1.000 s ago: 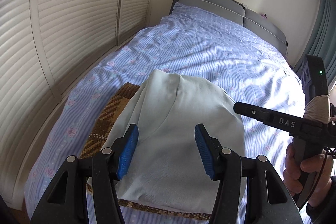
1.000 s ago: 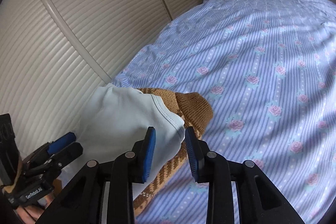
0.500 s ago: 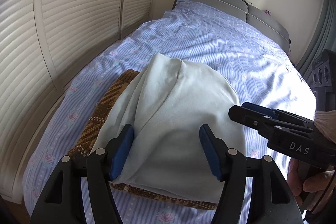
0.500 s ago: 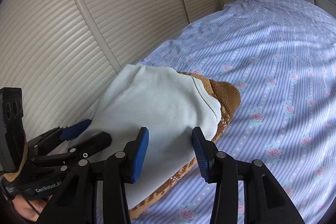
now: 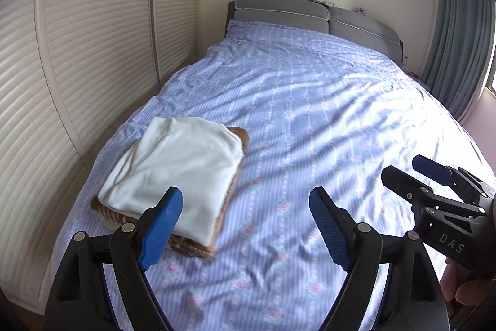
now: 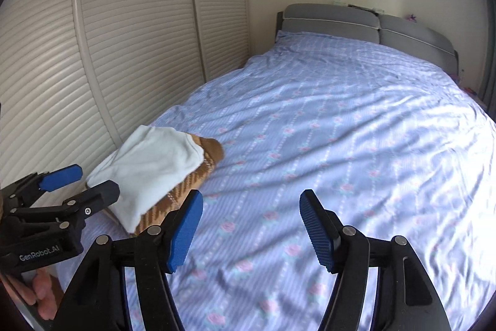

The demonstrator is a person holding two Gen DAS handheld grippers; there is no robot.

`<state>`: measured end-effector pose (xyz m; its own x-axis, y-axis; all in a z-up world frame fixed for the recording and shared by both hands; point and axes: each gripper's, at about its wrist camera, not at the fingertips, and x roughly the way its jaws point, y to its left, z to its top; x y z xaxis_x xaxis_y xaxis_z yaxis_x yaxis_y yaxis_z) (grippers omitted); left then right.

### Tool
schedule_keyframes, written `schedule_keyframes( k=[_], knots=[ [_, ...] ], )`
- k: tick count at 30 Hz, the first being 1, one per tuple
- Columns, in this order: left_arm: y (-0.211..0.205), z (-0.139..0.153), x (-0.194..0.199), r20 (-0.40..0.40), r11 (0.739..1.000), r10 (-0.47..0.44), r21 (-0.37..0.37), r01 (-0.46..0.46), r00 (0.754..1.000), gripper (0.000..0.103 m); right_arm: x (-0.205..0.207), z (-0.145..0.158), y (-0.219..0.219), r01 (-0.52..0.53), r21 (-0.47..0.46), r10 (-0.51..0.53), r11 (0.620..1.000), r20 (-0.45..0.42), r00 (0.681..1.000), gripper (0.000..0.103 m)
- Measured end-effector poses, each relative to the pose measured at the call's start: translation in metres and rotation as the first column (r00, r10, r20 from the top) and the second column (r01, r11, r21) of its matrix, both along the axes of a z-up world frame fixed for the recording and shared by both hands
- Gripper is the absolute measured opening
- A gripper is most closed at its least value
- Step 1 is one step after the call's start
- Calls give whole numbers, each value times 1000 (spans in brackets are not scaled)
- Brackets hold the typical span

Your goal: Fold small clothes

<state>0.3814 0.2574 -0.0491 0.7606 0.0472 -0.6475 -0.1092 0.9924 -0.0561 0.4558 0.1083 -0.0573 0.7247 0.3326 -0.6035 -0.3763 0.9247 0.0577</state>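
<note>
Folded garments: we see a pale shirt (image 5: 178, 172) stacked on a brown patterned knit (image 5: 192, 244), lying on the bed (image 5: 310, 120) near its left edge, beside the louvred doors (image 5: 93, 36).
Left tool (image 5: 245, 225): wide open, holding nothing.
Right tool (image 6: 251, 225): wide open, holding nothing too.
Key relation: the stack lies ahead-left of both tools, its long axis running away from us; our left tool is nearer.
Judgement: this pile looks finished.

Two folded garments lie stacked at the left of the frame: one pale mint cotton top (image 5: 176, 172) on one brown patterned knit sweater (image 5: 198, 247); two black grippers with blue pads, left gripper (image 5: 245, 225) and right gripper (image 6: 251, 222); one bed with blue rose-print sheet (image 5: 310, 120); two grey headboard cushions (image 5: 279, 14)
</note>
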Motion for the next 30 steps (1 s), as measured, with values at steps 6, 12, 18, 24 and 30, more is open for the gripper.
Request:
schedule_keyframes(
  k=[6,12,18,24,30],
  knots=[
    [-88,20,-46,35,999,-53,8,53,998,86,-57,21,-93,154,-17,-154,988,28,988,72],
    [-170,29,-95,70,994,-100,44,97,992,95,-119,33,-183,294,-37,-292,955,60,955,78],
    [-238,30,-140,69,982,-183,61,178,981,98,-181,36,-269,414,-43,-411,909,66,909,80],
    [-289,29,-183,70,968,-242,91,236,968,101,-239,41,-331,487,-30,-483,873,82,872,84],
    [-312,29,-223,66,968,-236,104,229,970,103,-282,50,-355,499,-5,-496,866,100,862,87]
  ],
)
